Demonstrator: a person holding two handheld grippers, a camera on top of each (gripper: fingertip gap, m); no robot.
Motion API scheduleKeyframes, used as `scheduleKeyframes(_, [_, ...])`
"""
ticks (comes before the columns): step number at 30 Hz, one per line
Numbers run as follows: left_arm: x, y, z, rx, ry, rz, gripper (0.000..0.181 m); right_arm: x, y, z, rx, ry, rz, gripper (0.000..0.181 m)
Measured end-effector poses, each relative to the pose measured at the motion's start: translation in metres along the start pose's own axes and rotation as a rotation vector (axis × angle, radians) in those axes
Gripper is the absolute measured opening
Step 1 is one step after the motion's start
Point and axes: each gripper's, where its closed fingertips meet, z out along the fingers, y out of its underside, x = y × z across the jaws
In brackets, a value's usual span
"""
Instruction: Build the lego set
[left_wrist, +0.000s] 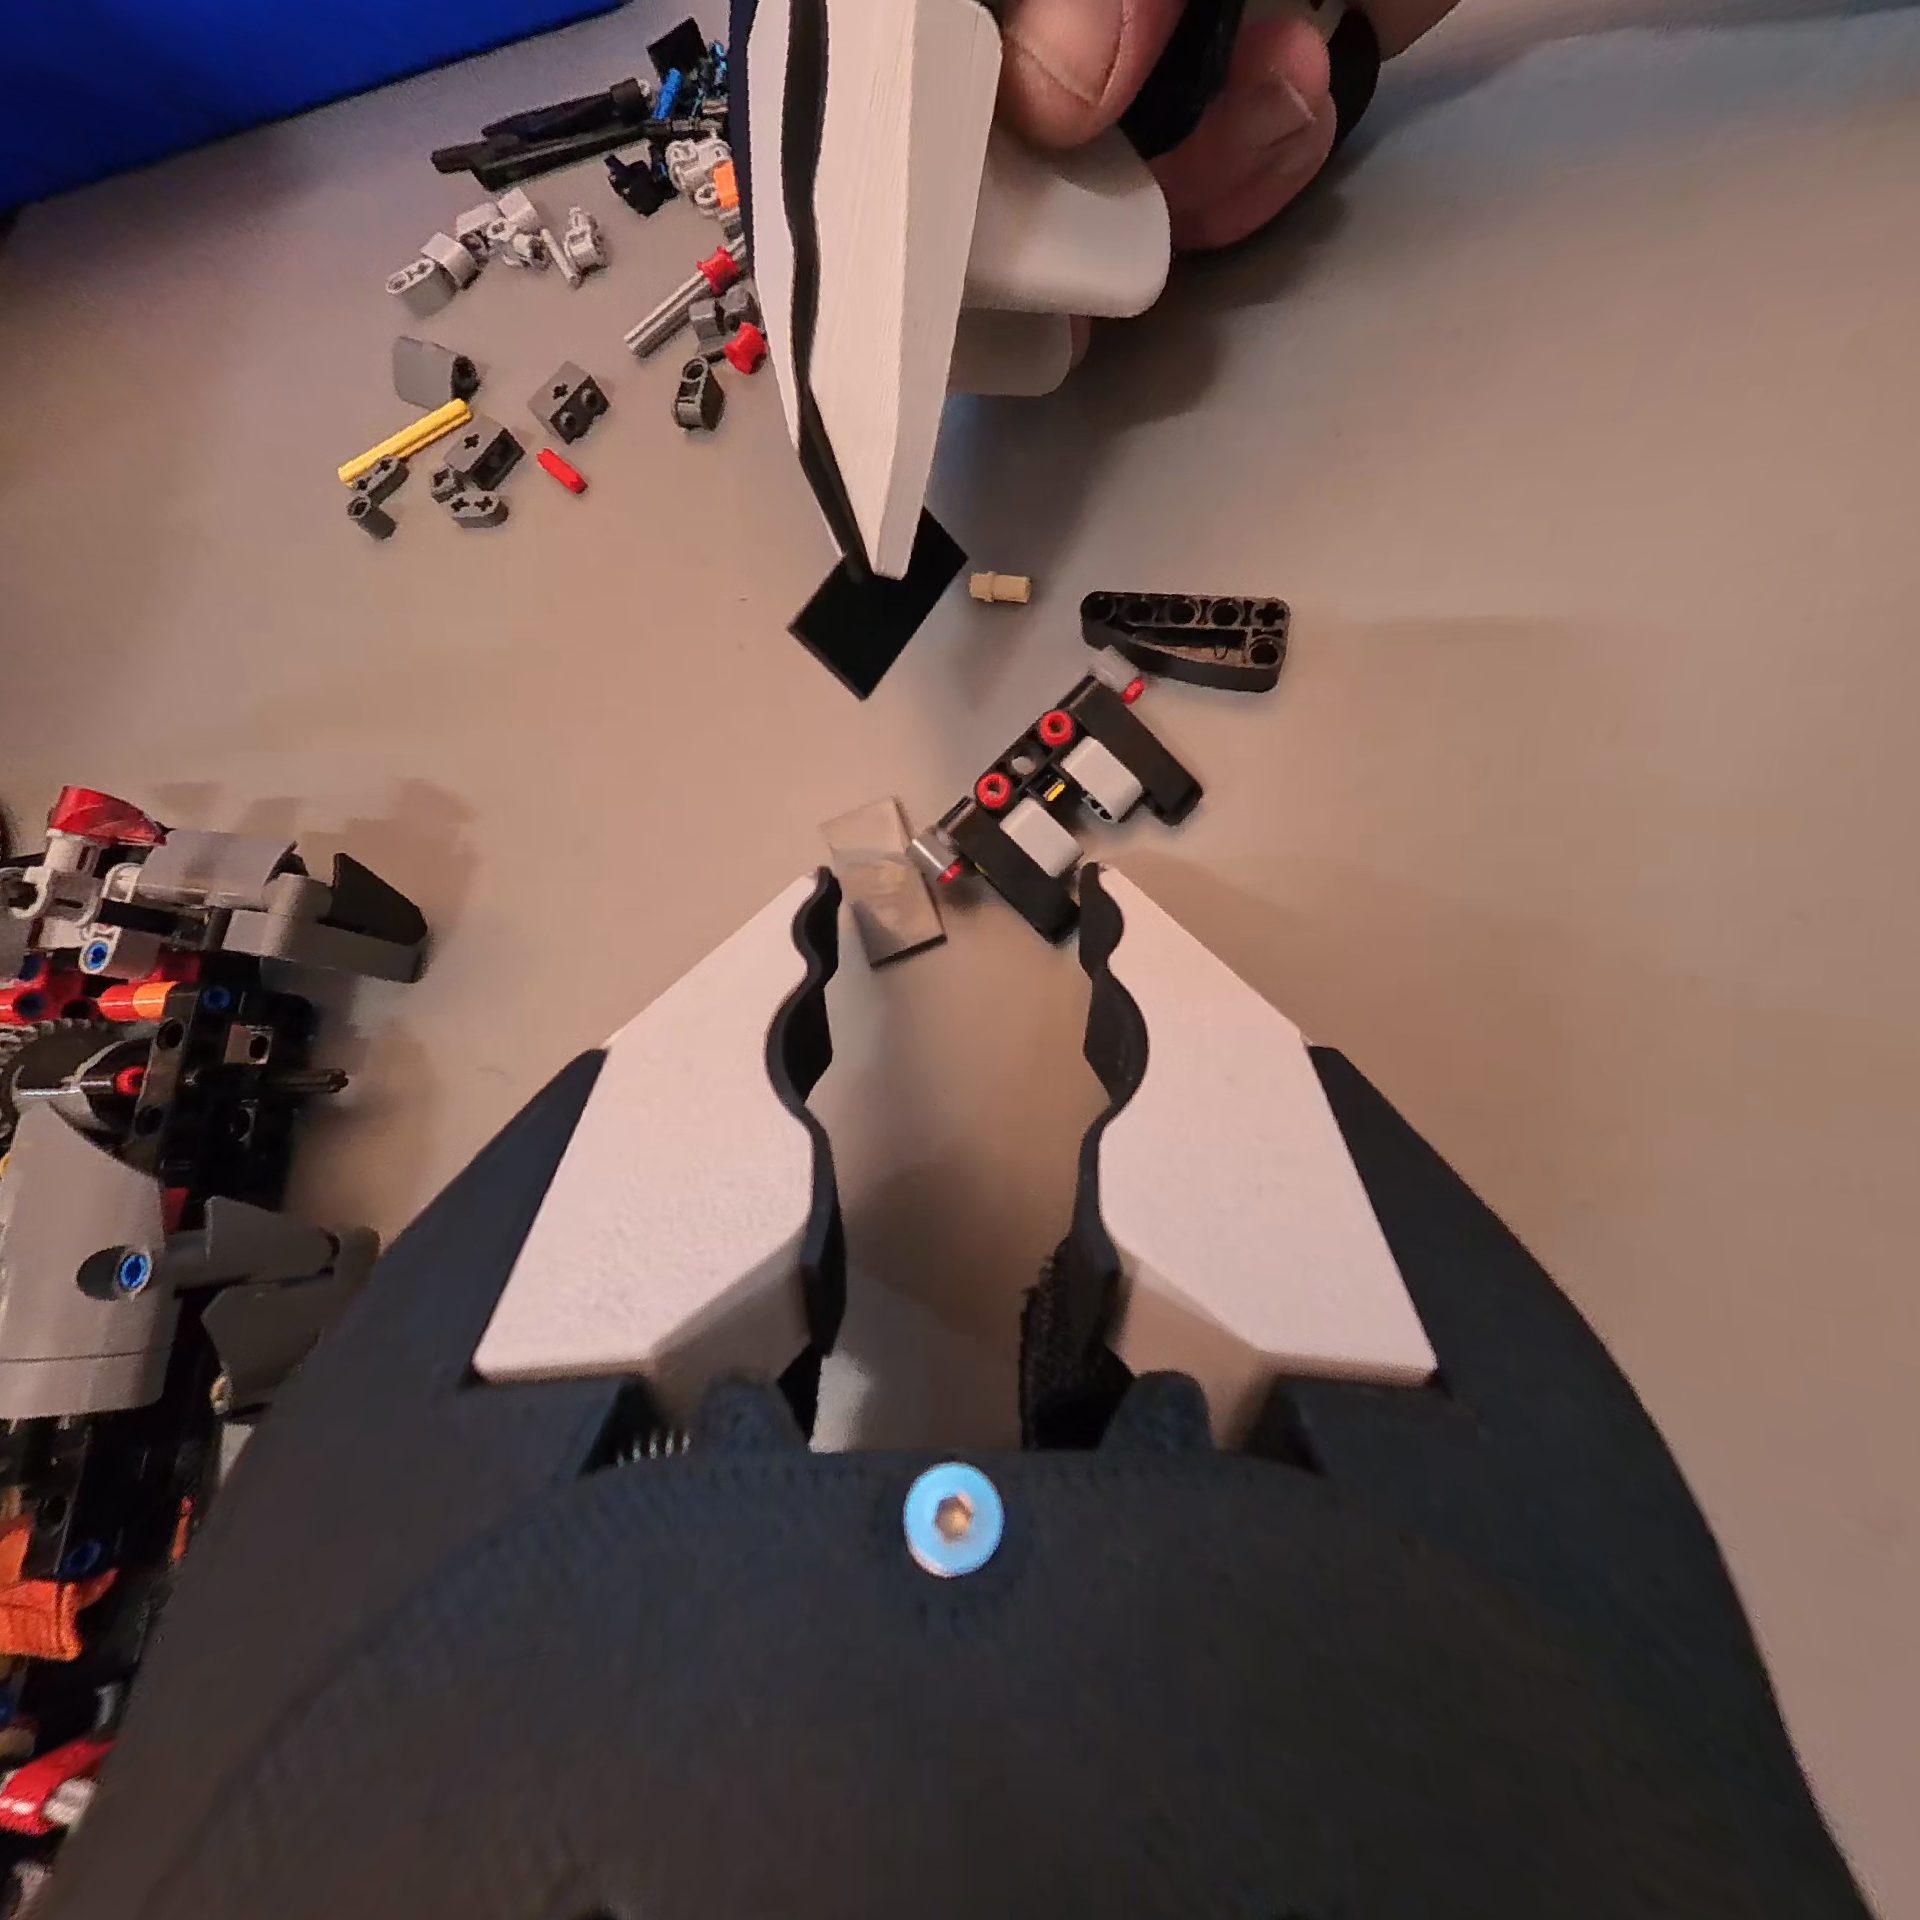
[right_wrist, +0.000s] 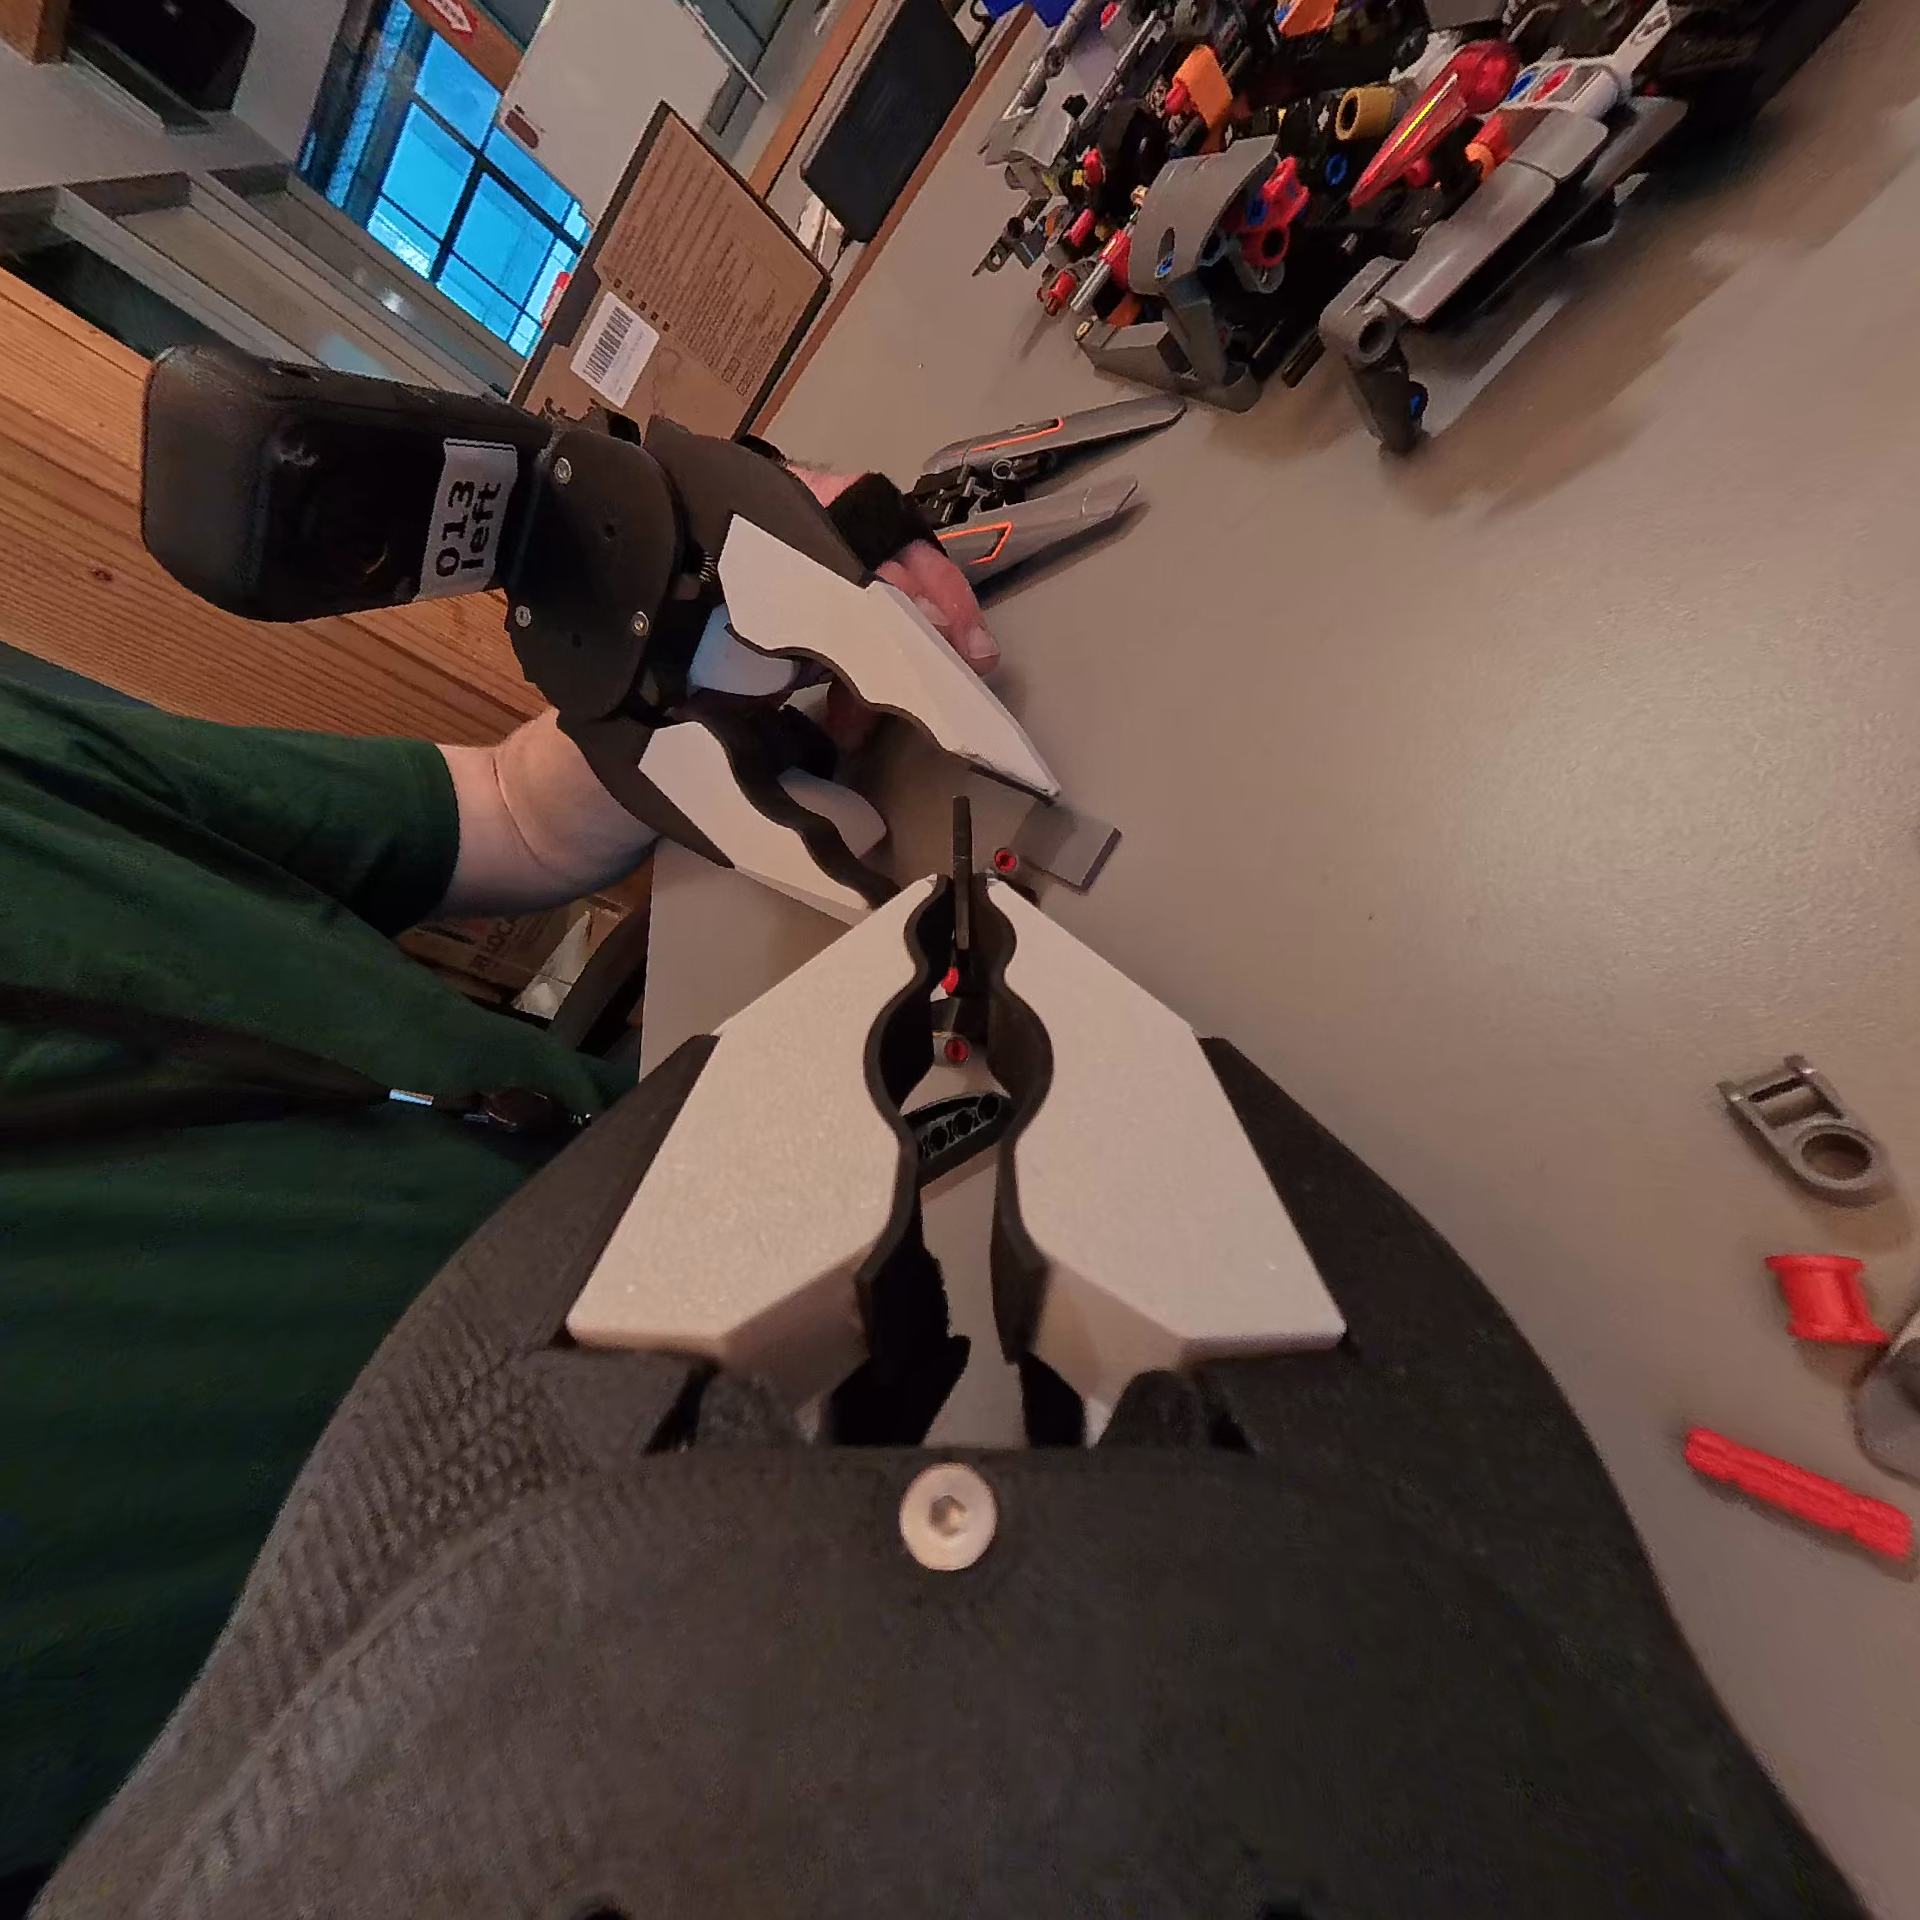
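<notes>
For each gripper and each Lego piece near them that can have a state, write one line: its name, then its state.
Left gripper: open, holding nothing.
Right gripper: shut on the black tile.
Black tile: gripped by one edge, hanging tilted above the table.
Small black assembly: lying on the table, ungripped, at the left gripper's fingertips.
Grey tile: lying flat, loose.
Black beam: lying flat, loose.
Tan peg: lying loose.

Warm, even indoor light casts soft shadows on the table (left_wrist: 1558, 416) (strong fisheye bending, slightly blurred edges).
</notes>
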Motion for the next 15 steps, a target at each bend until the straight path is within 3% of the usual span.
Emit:
scheduleKeyframes(9, [-0.007, -0.006, -0.005, 0.051, -0.055, 0.029, 0.041, -0.003, -0.003, -0.003, 0.038, 0.004, -0.041, 0.000])
scheduleKeyframes(15, [-0.005, -0.006, -0.005, 0.052, -0.052, 0.048, 0.040, -0.026, 0.004, -0.013, 0.109, -0.051, -0.080, 0.000])
